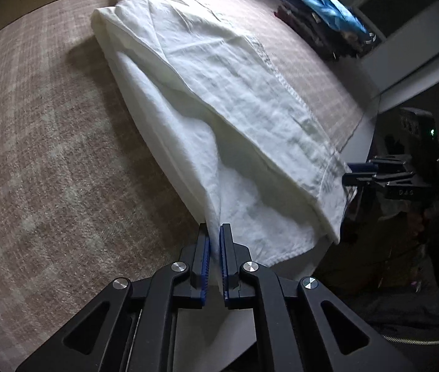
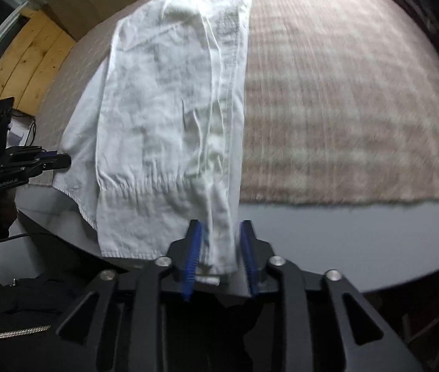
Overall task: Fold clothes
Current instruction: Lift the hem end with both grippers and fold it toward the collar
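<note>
Shirt [image 1: 207, 99] lengthwise-folded; crosswise fold remains. Left gripper [image 1: 215, 241] pinches hem; right gripper [image 2: 220, 241] part-open, probably not gripping.

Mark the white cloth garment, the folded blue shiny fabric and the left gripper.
white cloth garment [image 1: 219, 93], left wrist view, middle of its upper layer
folded blue shiny fabric [image 1: 321, 3], left wrist view, its centre
left gripper [image 1: 214, 232], left wrist view, between fingertips

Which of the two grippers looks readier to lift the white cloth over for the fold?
Probably the left hand-held gripper: it is shut on the white cloth. The right hand-held gripper stands open around a bunched edge.
</note>
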Action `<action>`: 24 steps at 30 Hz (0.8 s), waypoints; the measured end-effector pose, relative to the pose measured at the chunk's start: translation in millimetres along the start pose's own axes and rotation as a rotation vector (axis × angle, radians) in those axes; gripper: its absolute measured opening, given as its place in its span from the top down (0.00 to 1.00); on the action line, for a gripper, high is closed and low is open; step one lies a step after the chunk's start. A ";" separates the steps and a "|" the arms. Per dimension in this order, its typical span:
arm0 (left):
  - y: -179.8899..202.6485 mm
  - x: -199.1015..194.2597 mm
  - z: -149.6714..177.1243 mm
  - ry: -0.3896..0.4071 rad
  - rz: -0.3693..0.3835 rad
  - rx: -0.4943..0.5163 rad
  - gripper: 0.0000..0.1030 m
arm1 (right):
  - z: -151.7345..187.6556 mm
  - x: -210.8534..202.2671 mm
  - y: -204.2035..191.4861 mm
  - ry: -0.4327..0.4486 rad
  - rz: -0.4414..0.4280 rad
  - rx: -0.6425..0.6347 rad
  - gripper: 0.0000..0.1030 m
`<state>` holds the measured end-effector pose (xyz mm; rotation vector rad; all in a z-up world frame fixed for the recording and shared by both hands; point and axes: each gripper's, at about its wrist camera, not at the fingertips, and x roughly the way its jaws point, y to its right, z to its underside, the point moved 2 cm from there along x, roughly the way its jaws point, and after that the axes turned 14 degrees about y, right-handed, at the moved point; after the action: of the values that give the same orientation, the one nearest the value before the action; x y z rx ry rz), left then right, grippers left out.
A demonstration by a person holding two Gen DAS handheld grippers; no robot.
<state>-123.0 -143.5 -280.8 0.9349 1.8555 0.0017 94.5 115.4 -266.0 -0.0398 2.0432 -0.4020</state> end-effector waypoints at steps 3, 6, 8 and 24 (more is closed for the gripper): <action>2.5 2.6 4.9 -0.019 0.002 0.014 0.95 | 4.8 -3.6 -2.3 0.012 0.008 0.010 0.60; 0.1 7.4 5.7 -0.027 0.019 0.005 0.95 | 7.3 -1.5 -10.8 0.013 -0.006 -0.040 0.70; -1.3 6.7 5.1 -0.023 0.041 -0.001 0.95 | 6.6 0.7 -10.9 0.002 -0.012 -0.054 0.86; -15.5 0.8 -4.6 -0.052 0.128 -0.133 0.93 | -28.9 -26.1 17.5 -0.017 -0.224 0.155 0.94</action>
<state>-136.0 -152.1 -285.3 0.9506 1.7231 0.1759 84.9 144.8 -236.6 -0.1777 1.9916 -0.6960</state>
